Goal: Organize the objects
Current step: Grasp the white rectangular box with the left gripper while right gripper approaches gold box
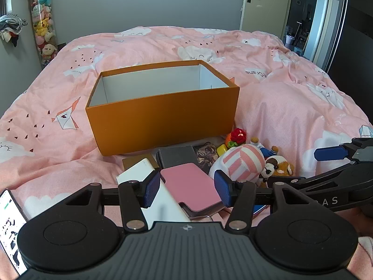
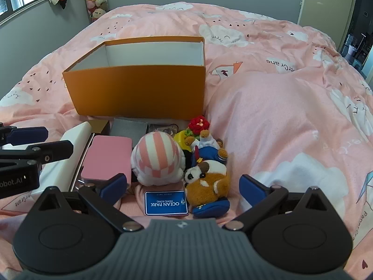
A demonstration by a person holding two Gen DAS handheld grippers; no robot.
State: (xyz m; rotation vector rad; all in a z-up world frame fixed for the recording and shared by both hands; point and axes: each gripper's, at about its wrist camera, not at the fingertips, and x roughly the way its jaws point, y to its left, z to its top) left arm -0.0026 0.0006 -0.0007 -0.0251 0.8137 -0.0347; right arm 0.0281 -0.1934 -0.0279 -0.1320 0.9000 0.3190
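Jaws of both grippers stand apart, nothing pressed between the blue pads. Left gripper (image 1: 189, 190), low centre of its own view, hovers above a pink case (image 1: 190, 186), which shows in the gap; whether the pads touch it cannot be told. Just left of the case a long white block (image 1: 139, 169) lies tilted, its near end hidden under the gripper body. At the lower left edge of that view a phone (image 1: 10, 228) with a lit screen lies on the pink bedspread (image 1: 291, 116). Above the pile, middle of frame, an orange box (image 1: 163, 119) sits open-topped on the bed, white inside, nothing visible in it. A grey pad (image 1: 177, 157) lies flat between box and pink case. Right of the pink case: a pink-and-white striped plush (image 1: 242, 163), then a small brown-and-white plush (image 1: 278, 169); behind them a red knitted flower (image 1: 239, 135). Right gripper (image 2: 183, 186), low centre of its own view, jaws at their widest, hangs over a blue card (image 2: 166, 203) reading OCEAN PARK and the brown plush, which wears a small blue pouch (image 2: 211, 206); the pads are clear of both. Upper left of the left wrist view, a tall clear tube of soft toys (image 1: 43, 28) stands against the wall.
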